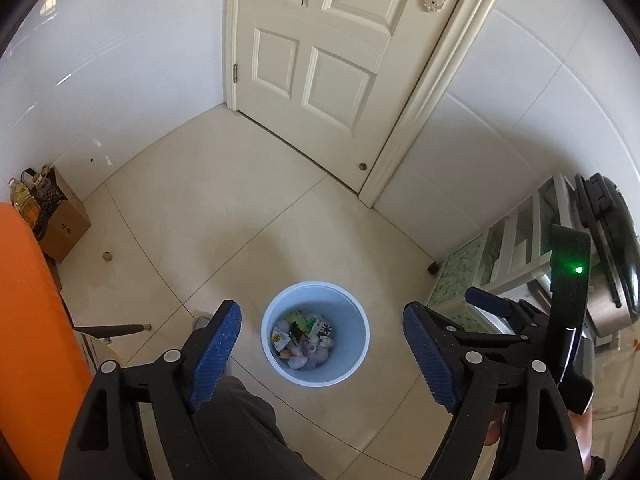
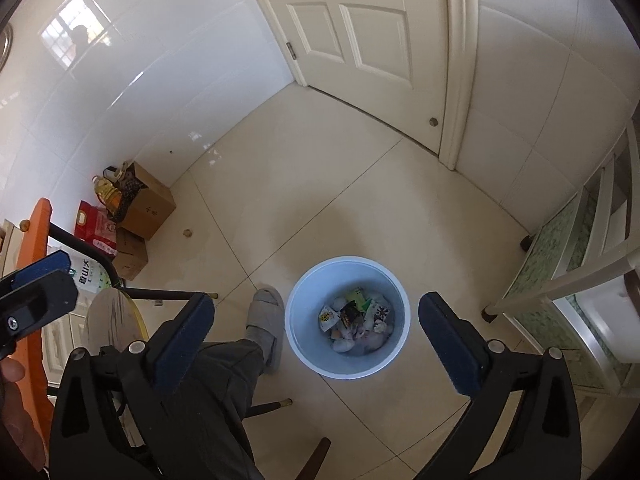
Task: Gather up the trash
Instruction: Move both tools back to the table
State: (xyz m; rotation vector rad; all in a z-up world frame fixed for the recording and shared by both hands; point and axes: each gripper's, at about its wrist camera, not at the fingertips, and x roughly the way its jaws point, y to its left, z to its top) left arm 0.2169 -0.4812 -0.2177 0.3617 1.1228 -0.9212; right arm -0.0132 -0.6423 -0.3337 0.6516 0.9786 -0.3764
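- Cream floor tiles run to a closed white door; a cardboard box sits by the left wall.
- On the floor, the pale blue bin holds wrappers and crumpled trash low inside.
- Left gripper is spread wide and holds nothing, with the bin between its pads.
- Right gripper is likewise wide open and empty, above the bin.
- To do this step well, I judge one gripper should descend over the near rim and close on the wall, clear of the slippered foot just beside it.
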